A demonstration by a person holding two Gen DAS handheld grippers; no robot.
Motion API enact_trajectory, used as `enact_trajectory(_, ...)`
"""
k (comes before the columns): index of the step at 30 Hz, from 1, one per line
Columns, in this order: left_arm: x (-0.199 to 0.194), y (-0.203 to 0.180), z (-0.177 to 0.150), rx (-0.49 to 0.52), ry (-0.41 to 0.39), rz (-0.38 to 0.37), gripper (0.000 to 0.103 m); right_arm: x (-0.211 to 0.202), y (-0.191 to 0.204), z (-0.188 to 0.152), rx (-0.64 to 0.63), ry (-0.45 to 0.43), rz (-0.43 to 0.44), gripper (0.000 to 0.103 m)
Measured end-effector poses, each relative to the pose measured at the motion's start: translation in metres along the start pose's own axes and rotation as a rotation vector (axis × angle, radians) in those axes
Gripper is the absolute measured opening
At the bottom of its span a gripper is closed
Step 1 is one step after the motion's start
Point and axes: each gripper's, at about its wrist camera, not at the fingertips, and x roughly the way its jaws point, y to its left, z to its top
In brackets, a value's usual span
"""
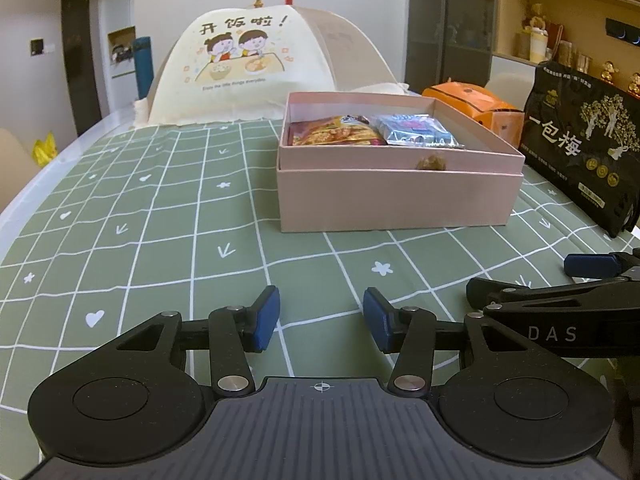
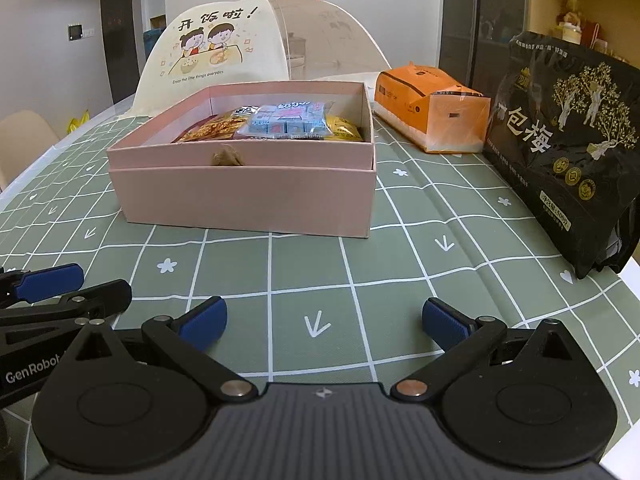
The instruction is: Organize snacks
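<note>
Both grippers hover low over the near edge of the green checked tablecloth, side by side: right gripper spread wide, left gripper half open, both empty. Snack packets lie in the pink box mid-table.

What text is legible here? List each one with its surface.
"开饭啦!" on the food cover; its small English line is blurred.
"一包梅" on the black bag; its fine print is too small.
"DAS" on the right gripper.
"GenRobot" on the left gripper, partly cut off.
Snack packets in the pink box: unreadable.
</note>
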Motion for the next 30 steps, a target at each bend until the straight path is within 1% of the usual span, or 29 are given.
enact_trajectory(30, -0.0003, 0.0016, 0.0003, -0.004, 0.001, -0.007, 0.051, 0.0002, -0.0003, -0.0002, 0.004, 0.000, 0.001, 0.103)
